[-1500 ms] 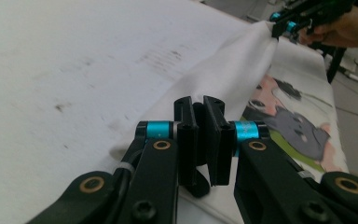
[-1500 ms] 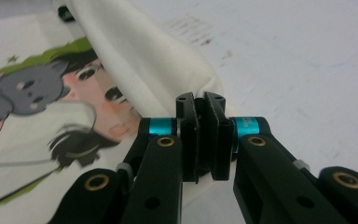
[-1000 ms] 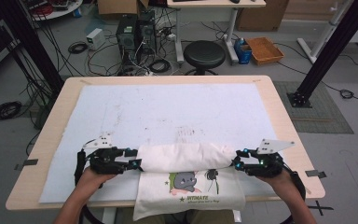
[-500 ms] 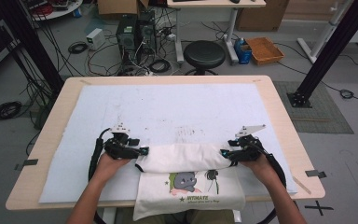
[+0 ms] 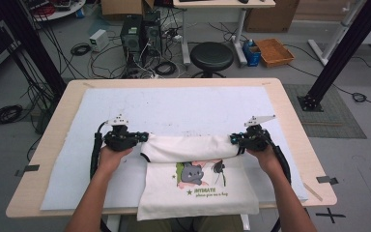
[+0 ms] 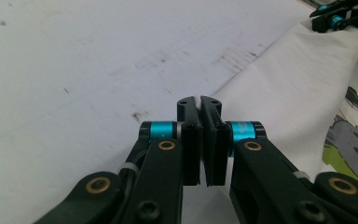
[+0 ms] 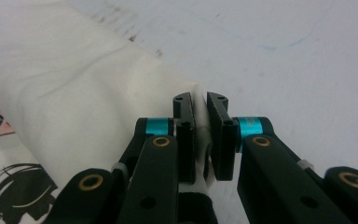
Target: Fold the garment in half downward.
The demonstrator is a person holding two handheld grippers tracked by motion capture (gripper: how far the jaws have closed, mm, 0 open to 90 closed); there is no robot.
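At the mat's six-o'clock edge, the left gripper and right gripper have just clamped shut on the ends of the shirt's fold after sliding inward, so, judging by this, the folding can continue.

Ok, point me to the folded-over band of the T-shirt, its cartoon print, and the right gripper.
folded band point(image 5: 188, 147), high view: middle of the white fold between the grippers.
cartoon print point(image 5: 193, 174), high view: grey animal on the shirt's front.
right gripper point(image 7: 200, 116), right gripper view: between its jaw tips, where white cloth is pinched.
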